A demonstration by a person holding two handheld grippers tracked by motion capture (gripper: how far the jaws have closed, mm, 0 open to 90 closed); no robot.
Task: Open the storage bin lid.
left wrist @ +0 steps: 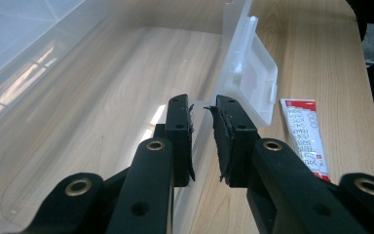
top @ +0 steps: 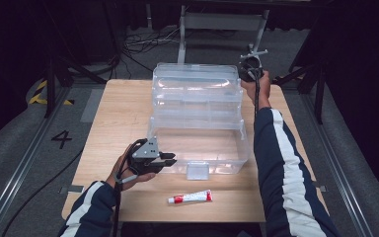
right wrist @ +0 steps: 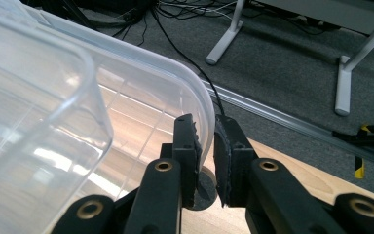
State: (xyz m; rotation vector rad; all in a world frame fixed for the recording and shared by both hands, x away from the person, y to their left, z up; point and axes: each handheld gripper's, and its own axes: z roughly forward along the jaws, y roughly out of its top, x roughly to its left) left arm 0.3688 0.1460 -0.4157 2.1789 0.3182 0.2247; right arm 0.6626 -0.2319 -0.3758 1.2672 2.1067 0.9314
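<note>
Your clear plastic box sits mid-tabletop, its rounded lid standing open behind. Your left gripper pinches the thin front wall beside the latch; your right gripper pinches the lid's curved rim. A red-and-white tube lies near the front edge.

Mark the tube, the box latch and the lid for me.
tube [top: 190, 197], high view, middle of its red and white body.
latch [top: 198, 171], high view, centre of the flap on the box's front wall.
lid [top: 197, 79], high view, its clear top panel.
</note>
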